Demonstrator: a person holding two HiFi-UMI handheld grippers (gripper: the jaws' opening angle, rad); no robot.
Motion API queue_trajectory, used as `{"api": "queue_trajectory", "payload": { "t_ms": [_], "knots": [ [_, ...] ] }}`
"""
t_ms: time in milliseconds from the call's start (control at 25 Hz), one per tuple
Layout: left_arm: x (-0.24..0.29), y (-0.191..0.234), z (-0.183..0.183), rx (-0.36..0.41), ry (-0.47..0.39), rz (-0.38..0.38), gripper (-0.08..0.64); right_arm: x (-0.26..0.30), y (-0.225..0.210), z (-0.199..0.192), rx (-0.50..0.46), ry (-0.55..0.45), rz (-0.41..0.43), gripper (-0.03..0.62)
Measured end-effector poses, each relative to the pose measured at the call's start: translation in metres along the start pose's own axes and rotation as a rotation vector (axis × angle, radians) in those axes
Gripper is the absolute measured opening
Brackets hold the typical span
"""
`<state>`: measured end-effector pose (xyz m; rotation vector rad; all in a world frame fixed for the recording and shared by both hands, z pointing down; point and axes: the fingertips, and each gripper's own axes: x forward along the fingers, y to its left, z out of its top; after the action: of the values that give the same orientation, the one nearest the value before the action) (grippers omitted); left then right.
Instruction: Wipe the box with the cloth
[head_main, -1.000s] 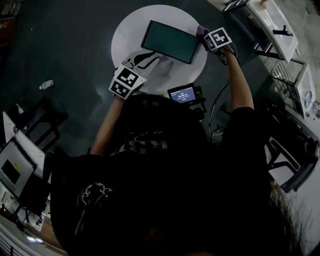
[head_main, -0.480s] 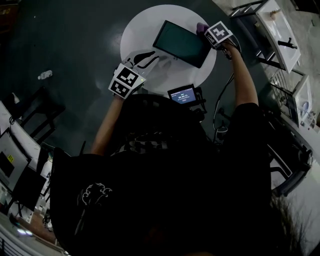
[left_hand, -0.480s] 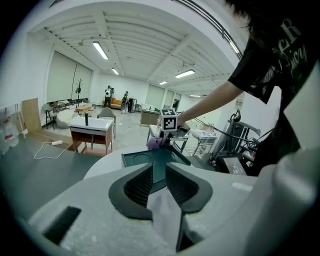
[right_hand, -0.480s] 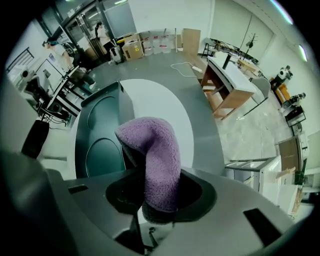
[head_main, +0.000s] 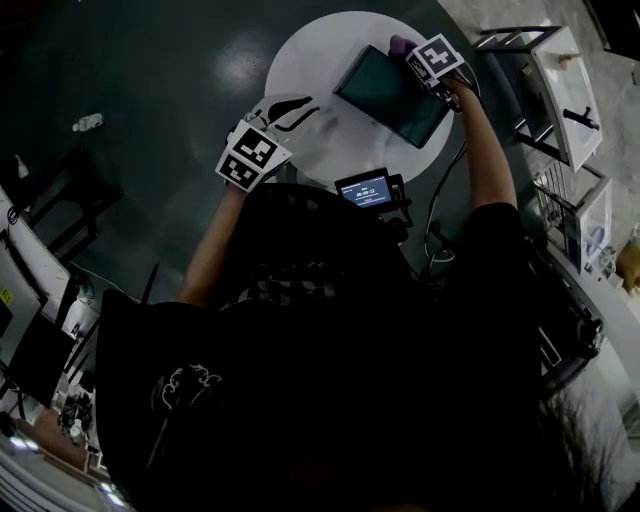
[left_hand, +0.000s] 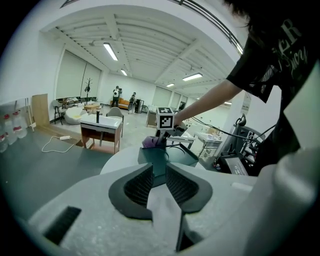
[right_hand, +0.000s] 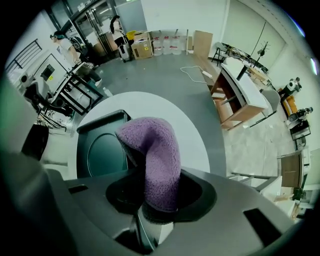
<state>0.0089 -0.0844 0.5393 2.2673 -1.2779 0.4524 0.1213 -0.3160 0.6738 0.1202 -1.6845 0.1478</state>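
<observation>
A dark green box (head_main: 392, 95) lies flat on the round white table (head_main: 310, 60). My right gripper (head_main: 425, 68) is shut on a purple cloth (head_main: 402, 45), which rests against the box's far edge. In the right gripper view the cloth (right_hand: 155, 150) sticks up out of the jaws of the right gripper (right_hand: 157, 200), with the box (right_hand: 102, 150) just beyond to the left. My left gripper (head_main: 288, 106) hovers over the table left of the box, apart from it. In the left gripper view the left gripper (left_hand: 159, 172) is open and empty, aimed at the box (left_hand: 175, 155) and the cloth (left_hand: 149, 142).
A small device with a lit screen (head_main: 367, 188) sits at the table's near edge, with cables running down to the right. A white-topped desk (head_main: 560, 60) and metal frames stand to the right. Dark chairs (head_main: 60, 200) stand at the left.
My right gripper has slid the cloth along the box's far edge, away from its right corner. The head camera has turned, so table and box sit further right. The left gripper barely moved.
</observation>
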Motion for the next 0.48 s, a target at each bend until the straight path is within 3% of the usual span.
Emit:
{"api": "queue_trajectory", "payload": {
  "t_ms": [480],
  "knots": [
    [-0.013,0.017,0.000,-0.016,-0.011,0.047,0.075,-0.008,0.001,0.036,-0.064,0.002,0.011,0.110]
  ]
}}
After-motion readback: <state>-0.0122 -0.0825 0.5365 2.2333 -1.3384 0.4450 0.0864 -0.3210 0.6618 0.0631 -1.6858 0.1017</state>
